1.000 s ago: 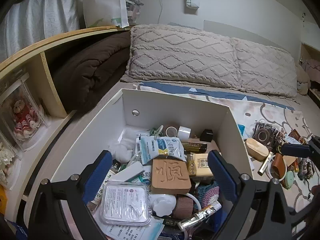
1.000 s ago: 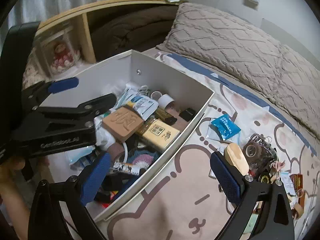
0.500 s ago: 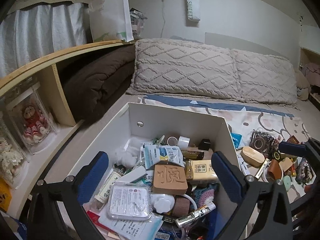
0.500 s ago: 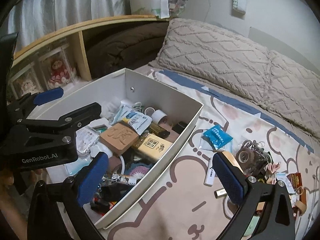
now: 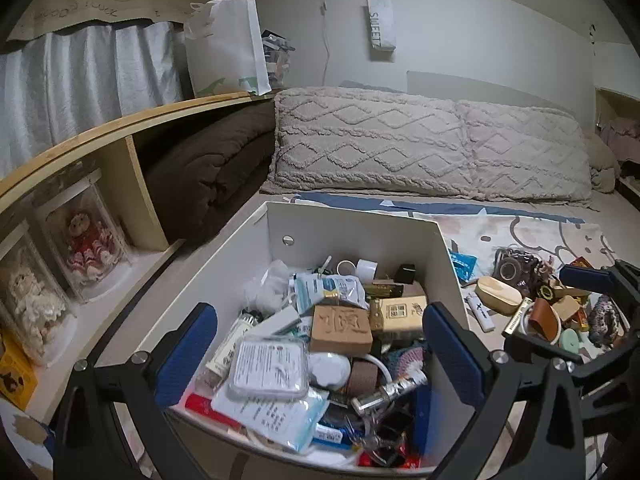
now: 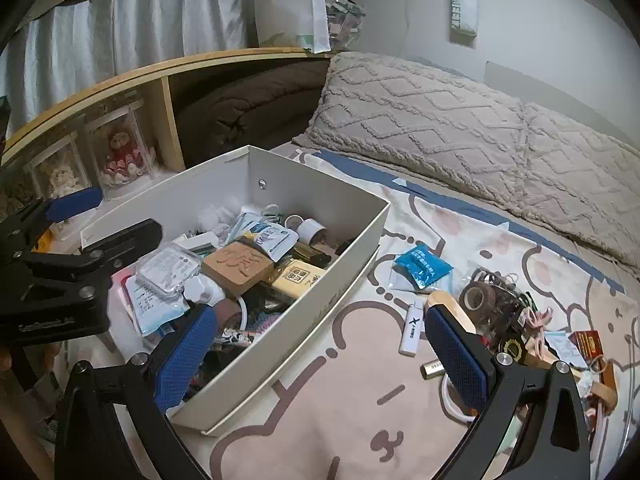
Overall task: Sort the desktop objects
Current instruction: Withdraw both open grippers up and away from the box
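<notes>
Right wrist view showed your white box [image 6: 352,208] already heaped with sorted items, while a pile including a white lighter [image 6: 412,330] lay on the bed beside the box, unsorted. You held both the left gripper [image 5: 320,350] and right gripper [image 6: 320,354] with fingers spread, grasping nothing.

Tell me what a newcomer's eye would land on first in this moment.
The open white cardboard box on the cartoon-print bedsheet, crammed with small items, a tan carved wooden block on top. To its right on the sheet lies a loose scatter: a bright blue foil packet, a white lighter, a brown tape roll. Both the left gripper and right gripper hang open and empty.
</notes>
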The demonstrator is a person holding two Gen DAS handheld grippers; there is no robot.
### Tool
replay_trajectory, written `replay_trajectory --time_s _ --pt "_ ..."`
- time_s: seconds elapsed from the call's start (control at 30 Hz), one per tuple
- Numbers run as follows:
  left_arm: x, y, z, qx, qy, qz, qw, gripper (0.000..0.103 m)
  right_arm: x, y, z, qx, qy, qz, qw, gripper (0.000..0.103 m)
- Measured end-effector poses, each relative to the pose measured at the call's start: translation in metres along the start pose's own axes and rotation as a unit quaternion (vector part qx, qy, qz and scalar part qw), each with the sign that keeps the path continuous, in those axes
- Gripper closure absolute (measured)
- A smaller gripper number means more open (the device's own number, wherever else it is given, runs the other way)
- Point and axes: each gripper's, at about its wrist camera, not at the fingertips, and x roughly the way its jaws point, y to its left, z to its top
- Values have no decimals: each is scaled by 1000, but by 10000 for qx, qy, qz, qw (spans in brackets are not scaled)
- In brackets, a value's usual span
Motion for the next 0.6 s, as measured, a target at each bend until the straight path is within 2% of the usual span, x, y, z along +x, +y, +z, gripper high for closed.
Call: replay_trajectory --time_s 0.4,0.6 --pt "-34 3 -29 -124 -120 -48 9998 0 -38 6 -22 -123 -361 -47 9993 0" --pt "-56 2 -38 -189 -216 -231 9993 0 -55 6 -32 -48 -506 -2 9987 0"
